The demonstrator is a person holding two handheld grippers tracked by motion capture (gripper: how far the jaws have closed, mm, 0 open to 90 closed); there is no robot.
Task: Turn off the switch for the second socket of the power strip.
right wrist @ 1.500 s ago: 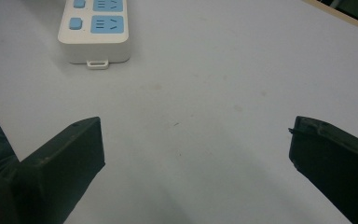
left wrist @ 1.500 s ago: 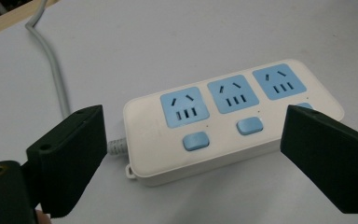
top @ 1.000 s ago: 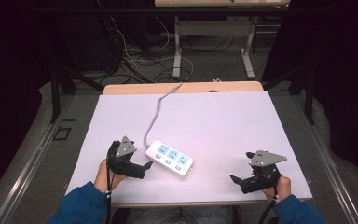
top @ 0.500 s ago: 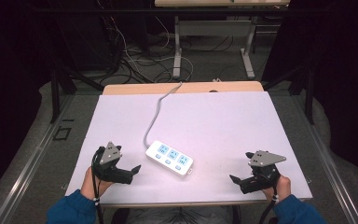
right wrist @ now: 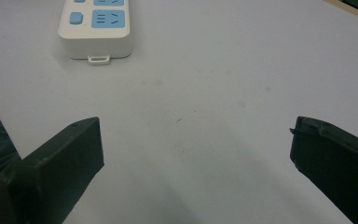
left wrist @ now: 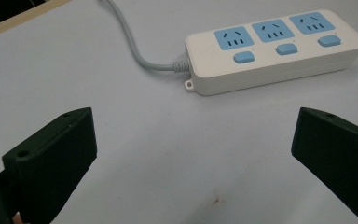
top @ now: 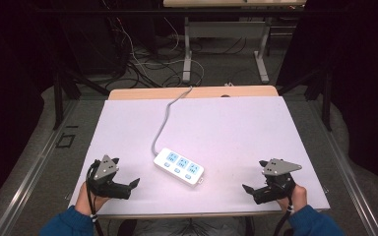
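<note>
Lying flat near the middle of the table (top: 236,128), a little toward its near edge, is a white power strip (top: 178,166) with three pale-blue sockets in a row, each paired with a small blue button. Its body is a rounded oblong, set at a slant, one end toward ten o'clock and the other toward four. A grey cord (top: 163,123) leaves the ten o'clock end and curves off toward twelve, over the far edge. The left gripper (top: 134,184) rests at about eight o'clock from the strip, near it but apart, jaws spread wide and holding nothing. The right gripper (top: 246,189) sits at about four o'clock, also apart, jaws equally wide and empty.
</note>
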